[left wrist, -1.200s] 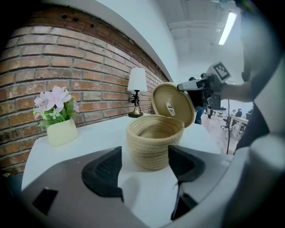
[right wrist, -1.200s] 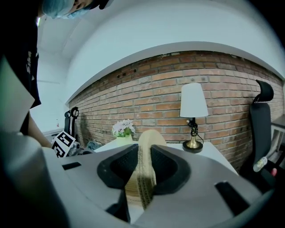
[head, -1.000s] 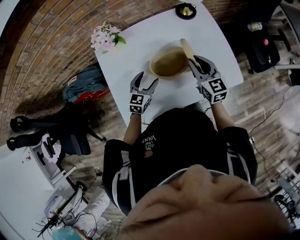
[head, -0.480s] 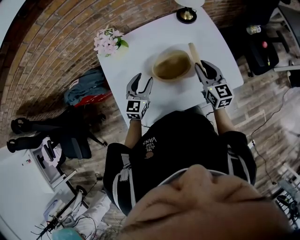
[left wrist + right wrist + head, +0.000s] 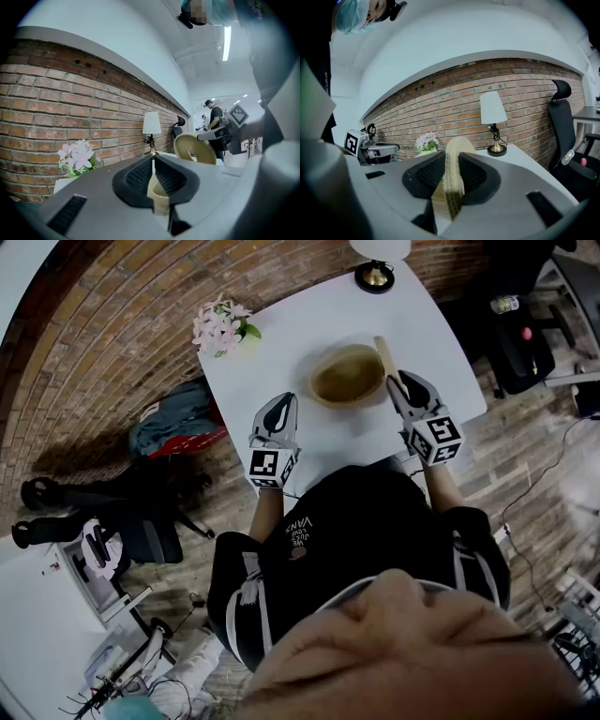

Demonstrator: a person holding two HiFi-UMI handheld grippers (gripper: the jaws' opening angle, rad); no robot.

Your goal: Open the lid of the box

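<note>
A round woven box stands open on the white table. Its lid is held on edge just right of the box, with my right gripper shut on the rim. In the right gripper view the lid fills the gap between the pads. My left gripper hovers left of the box, apart from it. Its jaws have just been closing and now stand shut with nothing between them. The left gripper view shows the lid raised in the right gripper.
Pink flowers sit at the table's far left corner and a lamp at its far edge. On the floor lie a backpack and a dark chair to the left. An office chair stands to the right.
My left gripper went from wide open beside the box to shut, and it rose and drew left, away from the box. The right gripper kept the lid in place.
</note>
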